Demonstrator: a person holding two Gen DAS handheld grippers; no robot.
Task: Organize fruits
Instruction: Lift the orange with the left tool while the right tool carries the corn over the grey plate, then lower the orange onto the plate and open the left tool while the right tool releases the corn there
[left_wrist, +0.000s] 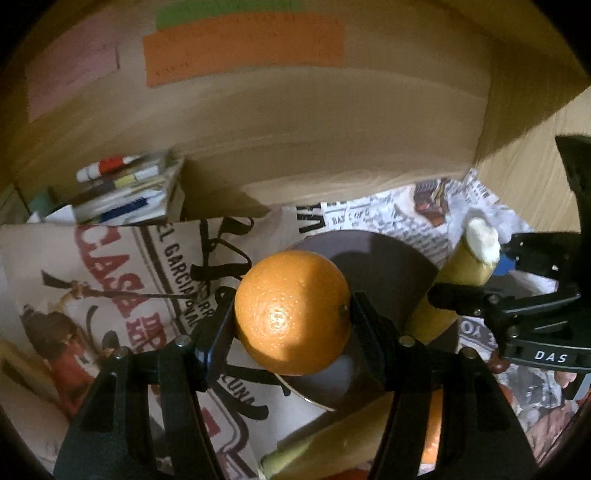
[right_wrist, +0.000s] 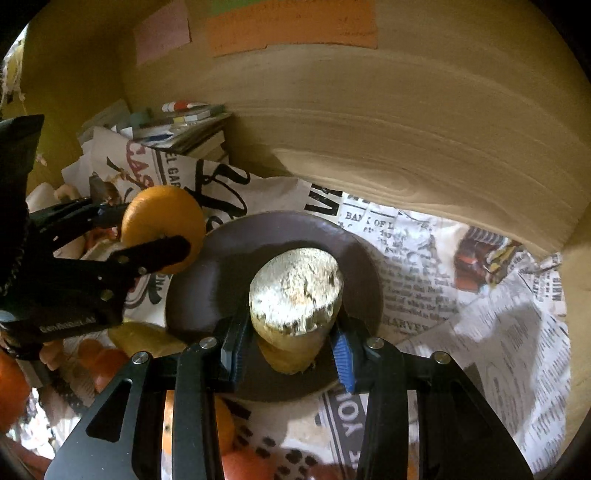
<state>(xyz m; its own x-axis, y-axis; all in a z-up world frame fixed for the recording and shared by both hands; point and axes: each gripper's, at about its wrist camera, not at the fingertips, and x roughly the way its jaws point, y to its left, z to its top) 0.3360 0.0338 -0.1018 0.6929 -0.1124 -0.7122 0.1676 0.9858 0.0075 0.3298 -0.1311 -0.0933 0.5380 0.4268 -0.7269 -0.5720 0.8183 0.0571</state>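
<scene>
We carry both fruits toward the dark plate (right_wrist: 362, 258); left gripper (left_wrist: 291, 314) clamps the orange (left_wrist: 291, 310); right gripper (right_wrist: 291, 332) at three o'clock pinches a peeled banana (right_wrist: 295, 291).

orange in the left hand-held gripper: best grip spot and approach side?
Across its widest middle, from the camera side, one finger on each flank, as the left hand-held gripper holds the orange now. It is round and smooth, so an off-centre pinch would likely squeeze it out; the stem dimple sits by the right-side finger.

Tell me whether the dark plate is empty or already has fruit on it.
Empty, as far as visible. The dark plate shows bare surface; the orange and banana piece are gripper-held above it.
</scene>
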